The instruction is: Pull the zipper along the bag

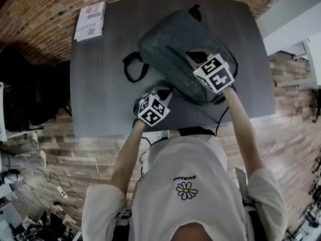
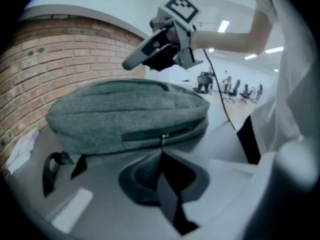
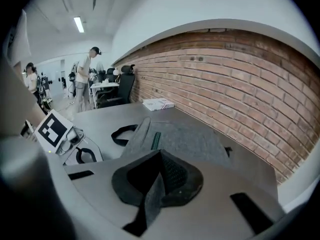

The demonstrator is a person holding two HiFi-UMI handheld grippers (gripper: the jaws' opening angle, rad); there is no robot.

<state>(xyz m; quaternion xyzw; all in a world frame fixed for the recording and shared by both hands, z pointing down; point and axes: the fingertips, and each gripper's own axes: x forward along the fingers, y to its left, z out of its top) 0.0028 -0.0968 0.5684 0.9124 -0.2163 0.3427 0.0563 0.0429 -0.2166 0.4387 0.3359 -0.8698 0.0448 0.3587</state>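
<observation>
Count: one grey backpack (image 1: 170,49) and one booklet (image 1: 90,20) on the table (image 1: 100,84).
Left gripper (image 2: 162,151): jaws pinched on the zipper pull (image 2: 162,140), backpack's near side.
Right gripper (image 3: 160,153): jaws together, over the backpack's top.

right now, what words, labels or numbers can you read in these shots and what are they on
"JUSTFOR", or close to it: large print on the white booklet; its smaller print is too small to read.
Shirt: one short line above a daisy, upside down, too blurred to read.
Left gripper and right gripper: square black-and-white markers only, no words.
</observation>
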